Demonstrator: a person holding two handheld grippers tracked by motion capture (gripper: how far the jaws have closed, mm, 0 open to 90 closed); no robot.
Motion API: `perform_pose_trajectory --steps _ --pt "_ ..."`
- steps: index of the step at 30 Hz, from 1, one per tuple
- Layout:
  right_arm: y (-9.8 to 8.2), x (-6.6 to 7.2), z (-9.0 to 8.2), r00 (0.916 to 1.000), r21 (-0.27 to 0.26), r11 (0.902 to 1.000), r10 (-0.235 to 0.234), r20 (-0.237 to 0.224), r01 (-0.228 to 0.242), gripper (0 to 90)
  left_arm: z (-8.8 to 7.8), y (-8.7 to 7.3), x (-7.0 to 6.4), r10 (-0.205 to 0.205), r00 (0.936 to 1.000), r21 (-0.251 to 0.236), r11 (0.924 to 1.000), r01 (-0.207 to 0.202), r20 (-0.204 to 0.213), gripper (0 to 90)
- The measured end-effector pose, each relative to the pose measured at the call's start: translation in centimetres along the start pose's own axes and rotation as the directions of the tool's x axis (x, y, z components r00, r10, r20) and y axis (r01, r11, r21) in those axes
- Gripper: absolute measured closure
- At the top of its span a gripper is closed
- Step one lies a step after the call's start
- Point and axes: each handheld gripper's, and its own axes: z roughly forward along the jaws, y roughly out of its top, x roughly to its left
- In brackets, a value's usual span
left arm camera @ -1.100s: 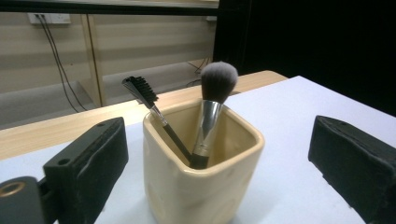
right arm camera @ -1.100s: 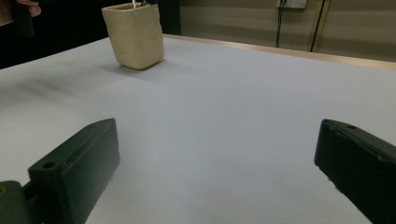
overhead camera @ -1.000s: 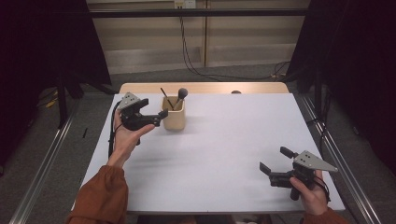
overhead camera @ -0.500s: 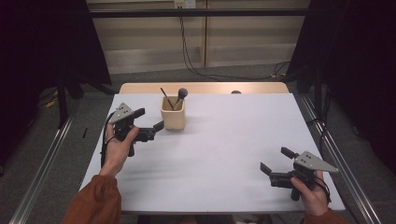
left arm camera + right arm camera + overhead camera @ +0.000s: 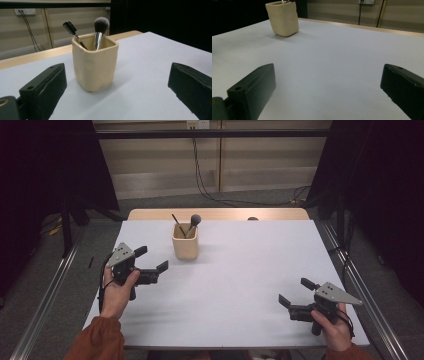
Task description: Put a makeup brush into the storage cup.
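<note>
A cream cup [image 5: 185, 247] stands on the white table [image 5: 240, 285] near its far left. In it stand a fluffy make-up brush [image 5: 194, 222] and a thin comb-tipped brush [image 5: 177, 226]. My left gripper [image 5: 152, 258] is open and empty, a short way left and nearer than the cup, pointing toward it. In the left gripper view the cup [image 5: 95, 65] stands beyond the wide-apart jaws, with the fluffy brush [image 5: 100, 27] and the comb brush [image 5: 71, 28] rising above its rim. My right gripper [image 5: 295, 292] is open and empty at the near right corner. The right gripper view shows the cup [image 5: 283, 18] far off.
A wooden strip [image 5: 220, 214] runs along the table's far edge, with a small dark object [image 5: 253, 218] on it. Black cables [image 5: 210, 190] trail on the floor behind. Dark curtains stand at both sides. Metal rails [image 5: 45, 290] flank the table.
My left gripper has drawn back from the cup, toward the person and lower to the table, still open. The right gripper has stayed where it was.
</note>
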Motion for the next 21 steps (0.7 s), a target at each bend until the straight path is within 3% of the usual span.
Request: perform_pose_trajectory --steps 4,15,17,21 --pt "0.0 0.0 0.0 1.0 0.0 1.0 0.0 0.001 0.0 0.0 -0.7 -0.7 -0.4 0.013 0.9998 0.007 0.9999 -0.013 -0.015 2.2" --pt "0.0 0.0 0.0 1.0 0.001 1.0 -0.002 -0.001 0.002 0.0 -2.4 -2.0 -0.5 -0.016 0.9996 0.016 0.9997 0.016 -0.022 2.6" --pt "0.0 0.0 0.0 1.0 0.001 1.0 -0.002 -0.001 0.002 0.0 -2.7 -2.3 -0.6 -0.002 0.9992 0.02 0.9998 0.003 -0.04 2.6" --pt "0.0 0.0 0.0 1.0 0.001 1.0 -0.002 -0.001 0.002 0.0 -3.4 -2.8 -0.9 0.013 0.9992 0.014 0.9998 -0.013 -0.038 2.5"
